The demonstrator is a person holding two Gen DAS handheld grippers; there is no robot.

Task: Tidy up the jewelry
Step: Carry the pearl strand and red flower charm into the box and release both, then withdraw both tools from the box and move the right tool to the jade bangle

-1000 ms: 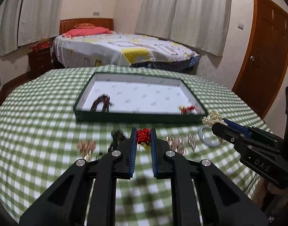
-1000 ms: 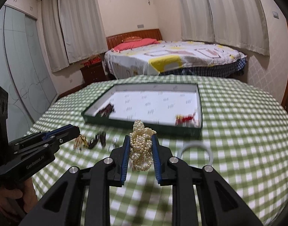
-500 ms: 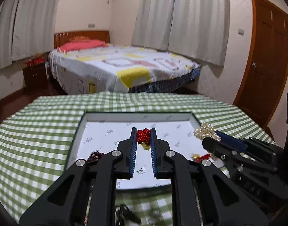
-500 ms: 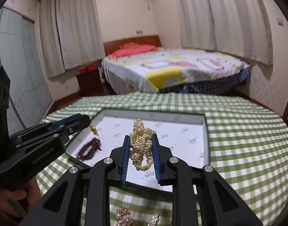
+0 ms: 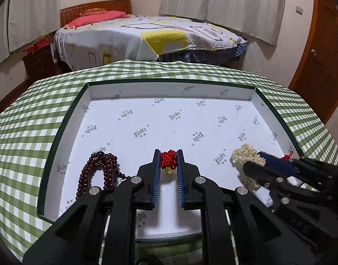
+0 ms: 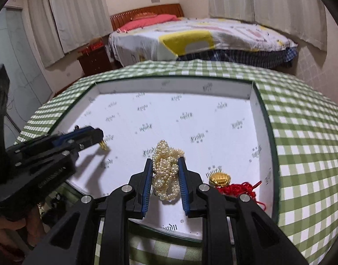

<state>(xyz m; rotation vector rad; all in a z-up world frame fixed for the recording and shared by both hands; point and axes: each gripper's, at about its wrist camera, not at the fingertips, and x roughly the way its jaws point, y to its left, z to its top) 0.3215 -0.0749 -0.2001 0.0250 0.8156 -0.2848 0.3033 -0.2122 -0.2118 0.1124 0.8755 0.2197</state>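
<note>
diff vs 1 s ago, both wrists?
Both claws travelled forward from the tablecloth in front of the box to over its white floor. The left claw carried the red knotted charm; the right claw carried the pearl necklace. Nothing was let go. Unchanged: dark red bead bracelet and gold-and-red charm lie inside the box.

The white lining of the open box (image 5: 173, 119) carries a repeated small dark logo in ornate lettering, scattered across its floor and inner walls; in the left wrist view it seems to read "Lindu", though the letters are too fancy to be sure; the right gripper (image 5: 249, 162) shows raised letters "DAS" on its near black body; the left gripper (image 6: 98, 140) bears a pale line of print, too blurred to read.
</note>
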